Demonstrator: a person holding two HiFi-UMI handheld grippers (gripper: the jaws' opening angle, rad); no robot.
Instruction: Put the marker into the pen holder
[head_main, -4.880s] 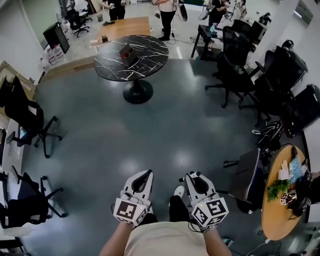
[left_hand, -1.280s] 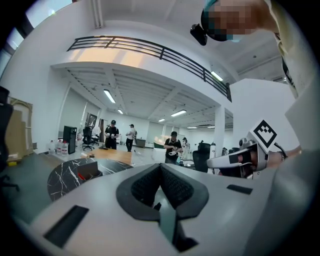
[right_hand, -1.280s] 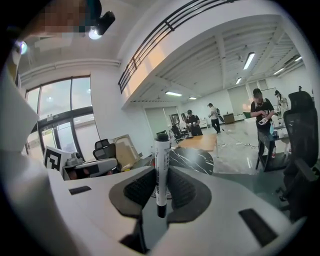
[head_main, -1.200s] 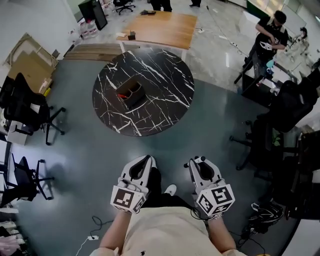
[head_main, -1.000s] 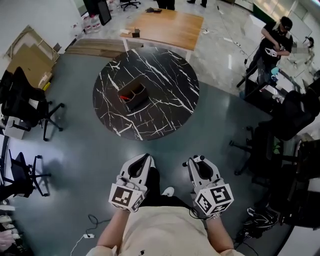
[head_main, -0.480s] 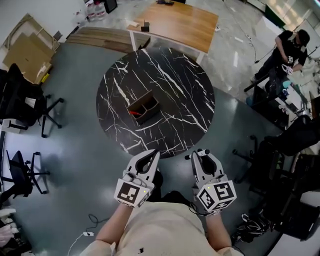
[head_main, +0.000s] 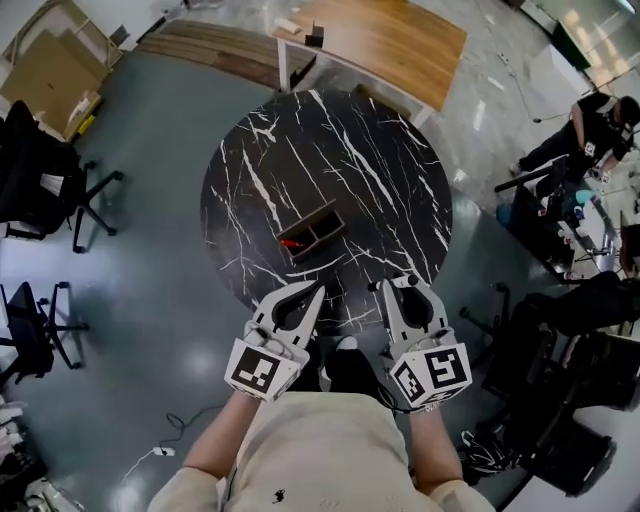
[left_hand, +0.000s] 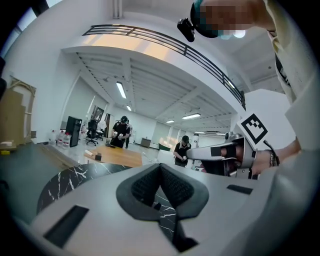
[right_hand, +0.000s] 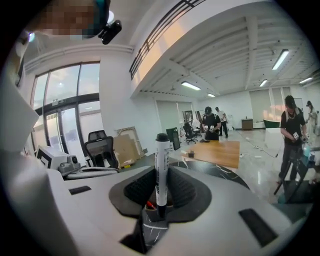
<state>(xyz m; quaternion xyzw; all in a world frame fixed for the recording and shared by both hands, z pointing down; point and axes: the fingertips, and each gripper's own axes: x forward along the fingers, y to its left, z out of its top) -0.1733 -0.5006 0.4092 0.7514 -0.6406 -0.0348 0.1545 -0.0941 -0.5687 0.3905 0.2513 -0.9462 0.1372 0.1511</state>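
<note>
R gripper (head_main: 404, 284) jaws clamped on marker (right_hand: 161, 170), upright betw. them. L gripper (head_main: 312, 290) jaws together, empty. Ahead of jaws: pen holder (head_main: 313, 230) on bench (head_main: 385, 170). Tilted marker could hit its wall & miss.

Open tabletop on our side of the holder.
We get bare round black white-veined marble table (head_main: 380, 170) around the dark brown two-compartment pen holder (head_main: 313, 229); small red item (head_main: 291, 243) at its left end; black office chairs (head_main: 35, 175) well apart, left.
</note>
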